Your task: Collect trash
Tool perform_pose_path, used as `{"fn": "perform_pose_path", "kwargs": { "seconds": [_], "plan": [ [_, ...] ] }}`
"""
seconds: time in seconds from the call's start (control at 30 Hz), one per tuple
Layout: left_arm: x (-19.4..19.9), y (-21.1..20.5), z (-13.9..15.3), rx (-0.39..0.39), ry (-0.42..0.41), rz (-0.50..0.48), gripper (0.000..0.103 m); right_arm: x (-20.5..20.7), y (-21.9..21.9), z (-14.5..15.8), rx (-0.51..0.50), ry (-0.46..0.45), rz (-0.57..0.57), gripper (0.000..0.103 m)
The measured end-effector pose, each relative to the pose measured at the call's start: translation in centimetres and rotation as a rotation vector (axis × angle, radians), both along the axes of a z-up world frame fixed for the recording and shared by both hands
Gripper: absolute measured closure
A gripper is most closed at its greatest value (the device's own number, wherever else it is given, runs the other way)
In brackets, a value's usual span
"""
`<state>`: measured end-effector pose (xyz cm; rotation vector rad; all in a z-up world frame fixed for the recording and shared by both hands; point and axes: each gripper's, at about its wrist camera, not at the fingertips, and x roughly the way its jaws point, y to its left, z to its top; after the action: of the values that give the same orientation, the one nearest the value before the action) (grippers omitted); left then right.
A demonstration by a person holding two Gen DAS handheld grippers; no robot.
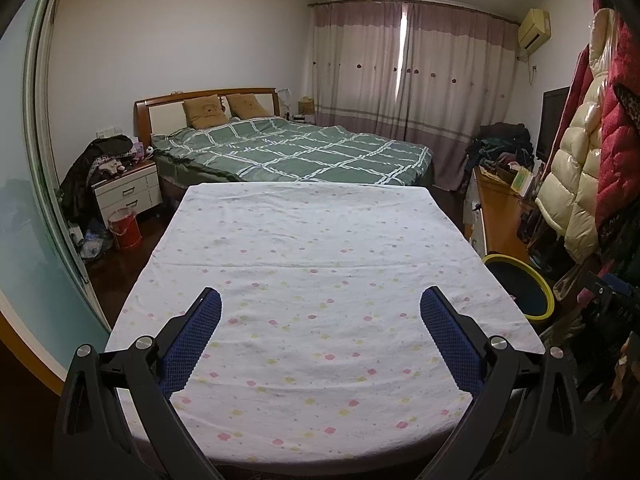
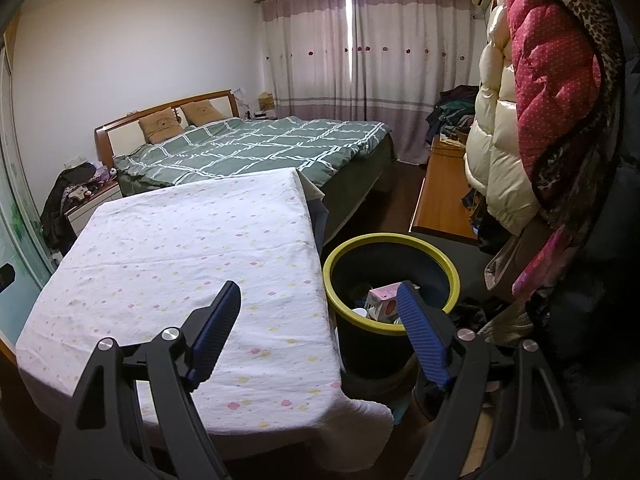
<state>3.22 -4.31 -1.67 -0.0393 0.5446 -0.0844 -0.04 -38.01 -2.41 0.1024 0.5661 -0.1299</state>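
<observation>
A dark trash bin with a yellow-green rim (image 2: 390, 237) stands on the floor to the right of a table under a white flowered cloth (image 2: 180, 256). Inside the bin lie a pink-and-white carton (image 2: 381, 300) and other scraps. My right gripper (image 2: 320, 296) hangs open over the table's right edge, its right finger in front of the bin's mouth, with nothing between the jaws. In the left wrist view my left gripper (image 1: 320, 304) stands open above the bare cloth (image 1: 316, 248), holding nothing. The bin rim (image 1: 550, 300) shows at the table's right side.
A bed with a green checked cover (image 1: 288, 152) lies beyond the table. A white nightstand (image 1: 128, 192) and a red bucket (image 1: 125, 229) stand at the left. Coats (image 2: 528, 120) hang at the right, next to a wooden desk (image 2: 440, 196) piled with clothes.
</observation>
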Motion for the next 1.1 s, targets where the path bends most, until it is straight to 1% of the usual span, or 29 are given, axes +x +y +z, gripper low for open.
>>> {"fn": "perform_pose_path", "kwargs": {
  "seconds": [0.67,1.1],
  "plan": [
    [0.34,-0.5,-0.84,0.01,0.014,-0.007,0.005,-0.09,0.05,-0.02,0.0,-0.001,0.001,0.027],
    [0.33,-0.43,-0.76,0.008,0.014,-0.008,0.005,-0.1,0.16,-0.12,0.002,0.001,0.002,0.026]
  ]
}}
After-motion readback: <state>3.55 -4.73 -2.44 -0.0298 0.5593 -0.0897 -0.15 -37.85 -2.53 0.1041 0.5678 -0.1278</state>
